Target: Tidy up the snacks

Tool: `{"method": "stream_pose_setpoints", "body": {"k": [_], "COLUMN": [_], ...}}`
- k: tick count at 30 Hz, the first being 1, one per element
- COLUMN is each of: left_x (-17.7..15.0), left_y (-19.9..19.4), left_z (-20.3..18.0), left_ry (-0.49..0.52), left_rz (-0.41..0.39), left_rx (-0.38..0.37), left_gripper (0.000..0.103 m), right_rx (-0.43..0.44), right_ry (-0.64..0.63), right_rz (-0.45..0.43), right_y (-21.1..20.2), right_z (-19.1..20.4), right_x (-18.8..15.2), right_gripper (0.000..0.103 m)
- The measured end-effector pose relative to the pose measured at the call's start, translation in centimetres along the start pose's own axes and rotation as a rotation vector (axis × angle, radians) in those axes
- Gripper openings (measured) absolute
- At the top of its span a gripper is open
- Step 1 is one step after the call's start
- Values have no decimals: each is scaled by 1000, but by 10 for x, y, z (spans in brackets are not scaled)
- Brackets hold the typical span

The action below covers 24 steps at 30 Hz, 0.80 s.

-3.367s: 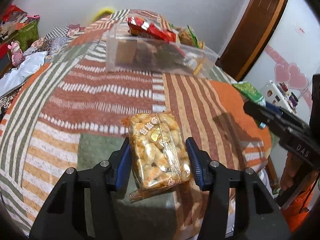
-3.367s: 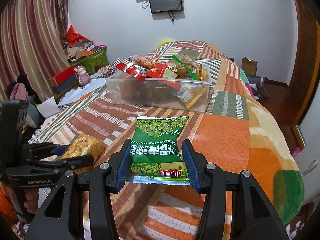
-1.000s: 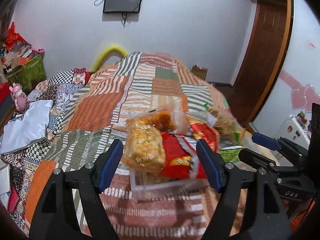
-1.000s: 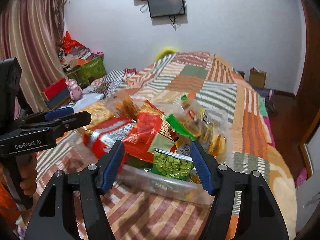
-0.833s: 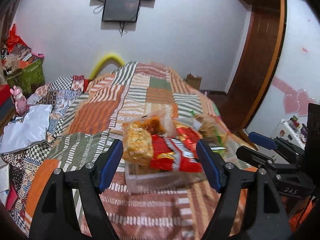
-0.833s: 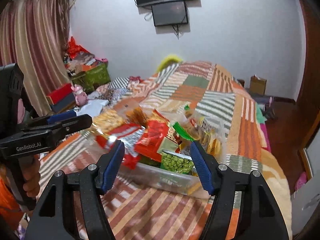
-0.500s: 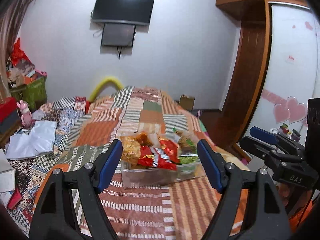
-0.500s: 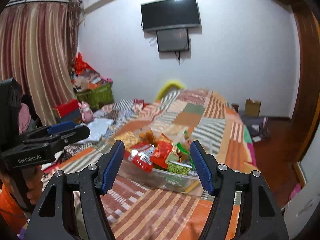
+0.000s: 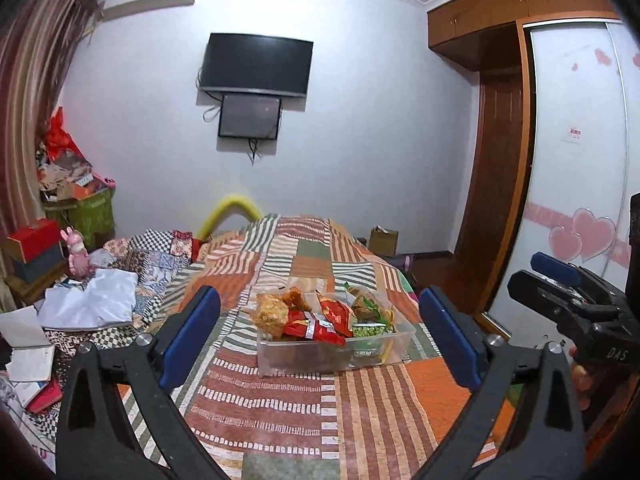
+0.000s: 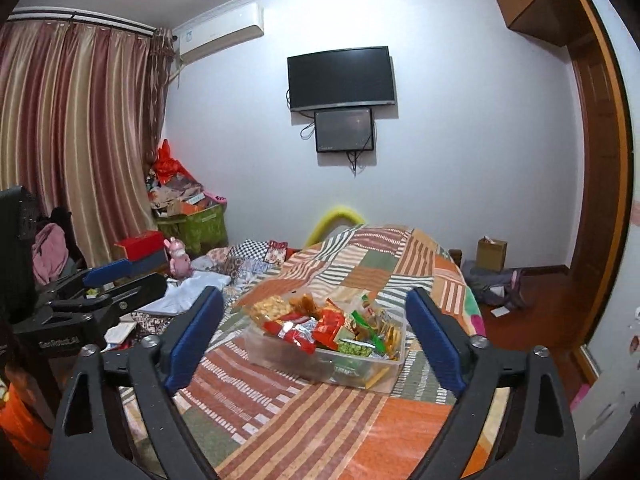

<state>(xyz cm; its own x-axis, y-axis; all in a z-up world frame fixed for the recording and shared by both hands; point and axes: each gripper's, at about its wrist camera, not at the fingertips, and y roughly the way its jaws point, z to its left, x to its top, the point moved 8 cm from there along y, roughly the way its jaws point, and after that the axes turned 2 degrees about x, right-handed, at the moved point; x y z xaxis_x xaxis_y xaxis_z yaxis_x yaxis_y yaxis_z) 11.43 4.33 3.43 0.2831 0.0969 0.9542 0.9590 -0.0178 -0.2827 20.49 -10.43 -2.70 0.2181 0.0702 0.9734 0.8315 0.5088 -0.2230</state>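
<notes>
Your left gripper (image 9: 320,340) has just spread its jaws wide and nothing sits between its blue pads (image 9: 188,336). Your right gripper (image 10: 316,336) has just opened the same way, also empty. Both are held well back from the clear plastic bin (image 9: 334,350), which rests on the striped patchwork bedspread (image 9: 280,396) heaped with snack packets (image 9: 316,322), the green pea packet (image 10: 354,348) near its front right.

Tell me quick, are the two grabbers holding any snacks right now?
Left gripper: open, holding nothing; its jaws have just been opening.
Right gripper: open, holding nothing; its jaws have just been opening.
</notes>
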Motion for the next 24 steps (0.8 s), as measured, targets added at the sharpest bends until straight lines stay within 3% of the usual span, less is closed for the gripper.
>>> {"method": "stream_pose_setpoints", "body": {"k": [24], "left_x": [-10], "left_y": [0], "left_z": [-7], "left_ry": [18], "left_rz": [4], "left_rx": [-8], "left_gripper": [102], "right_rx": [-1], "right_ry": [20], "right_rz": [1], "right_y": [-11], "right_z": [-2], "right_x": [-16], "right_gripper": [103]}}
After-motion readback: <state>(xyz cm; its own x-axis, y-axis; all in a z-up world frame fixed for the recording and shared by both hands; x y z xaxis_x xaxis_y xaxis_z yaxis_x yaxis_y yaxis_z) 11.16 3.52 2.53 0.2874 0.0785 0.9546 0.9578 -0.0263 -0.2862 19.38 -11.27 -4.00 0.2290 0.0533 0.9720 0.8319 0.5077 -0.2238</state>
